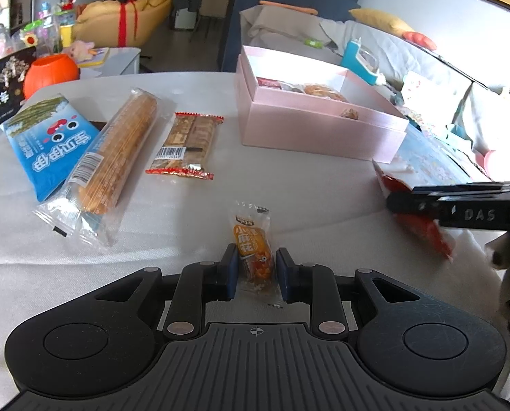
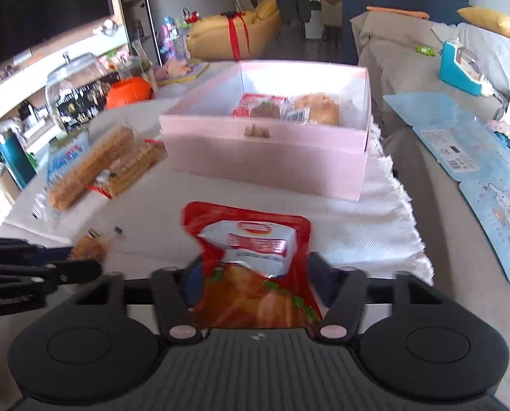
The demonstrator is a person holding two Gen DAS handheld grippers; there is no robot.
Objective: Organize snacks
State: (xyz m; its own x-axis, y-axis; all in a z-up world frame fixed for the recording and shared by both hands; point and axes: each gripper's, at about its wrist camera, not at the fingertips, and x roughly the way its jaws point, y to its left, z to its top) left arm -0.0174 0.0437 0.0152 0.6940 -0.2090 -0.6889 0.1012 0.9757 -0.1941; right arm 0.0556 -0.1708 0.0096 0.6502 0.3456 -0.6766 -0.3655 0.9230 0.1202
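Left gripper (image 1: pixel 256 267): jaws nearly together, blue pads (image 1: pixel 232 270) on either side of the small orange snack packet (image 1: pixel 255 246), clamped on its lower half; the packet's top end sticks out forward past the fingertips over the white tablecloth (image 1: pixel 306 188). Right gripper (image 2: pixel 255 274): red pouch (image 2: pixel 255 263) sits between the fingers, filling the gap; the pads are hidden behind the pouch in the right wrist view, so actual pad contact can't be told for sure, but the pouch stands upright and lifted off the cloth, which reads as gripped at its lower part. That frame is motion-blurred. From the left wrist view the right gripper shows edge-on at the right side, with the red pouch poking out above and below its fingers, near the table's right edge. Pink box (image 1: pixel 320 120) is open, on the table straight ahead of both grippers, well apart from them; it already holds a few wrapped snacks, including a red-wrapped one and a round bun-like one, against its far side. Still on the cloth left of the box: a red-edged biscuit pack (image 1: pixel 186 144), a long clear-wrapped wafer stick pack (image 1: pixel 114 161) and a blue seaweed pack (image 1: pixel 49 144), the wafer pack overlapping the blue one. Orange pumpkin bucket (image 1: pixel 51 73) sits beyond them at the far left.
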